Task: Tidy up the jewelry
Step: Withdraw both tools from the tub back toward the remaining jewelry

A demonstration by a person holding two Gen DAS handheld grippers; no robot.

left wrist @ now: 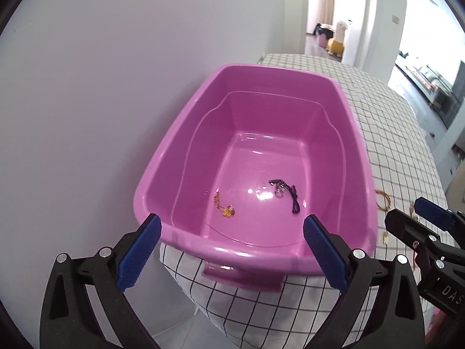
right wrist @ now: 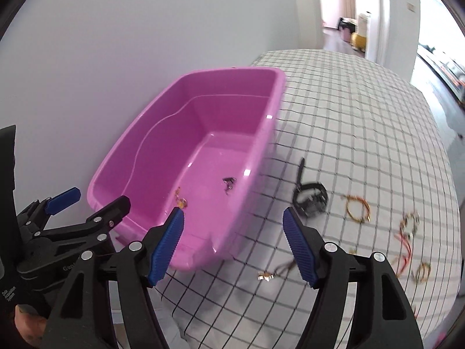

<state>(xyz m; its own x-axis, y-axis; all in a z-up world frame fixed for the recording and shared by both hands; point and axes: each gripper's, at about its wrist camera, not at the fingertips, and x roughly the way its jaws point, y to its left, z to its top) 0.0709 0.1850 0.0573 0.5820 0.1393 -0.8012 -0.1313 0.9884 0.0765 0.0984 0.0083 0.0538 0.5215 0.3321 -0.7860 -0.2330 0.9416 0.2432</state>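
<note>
A pink plastic tub (left wrist: pixel 353 133) (right wrist: pixel 279 93) stands on a checked tablecloth against the wall. On its floor lie a gold chain piece (left wrist: pixel 224 207) (right wrist: pixel 180 199) and a black cord piece (left wrist: pixel 283 193) (right wrist: pixel 229 184). My left gripper (left wrist: pixel 232 221) (right wrist: pixel 100 196) hangs open over the tub's near rim, with nothing between its blue pads. My right gripper (right wrist: pixel 232 215) (left wrist: pixel 412 212) is open too, over the tub's near right corner and the cloth, and holds nothing. Right of the tub lie a black watch (right wrist: pixel 309 200), a gold-red bracelet (right wrist: pixel 357 208) (left wrist: pixel 383 199) and a small gold piece (right wrist: pixel 266 276).
Several more bracelets and a red cord (right wrist: pixel 402 250) are scattered on the cloth (right wrist: pixel 363 131) at the right. A white wall (left wrist: pixel 101 101) runs along the tub's left side. The table's near edge drops off just below the tub. A doorway opens behind.
</note>
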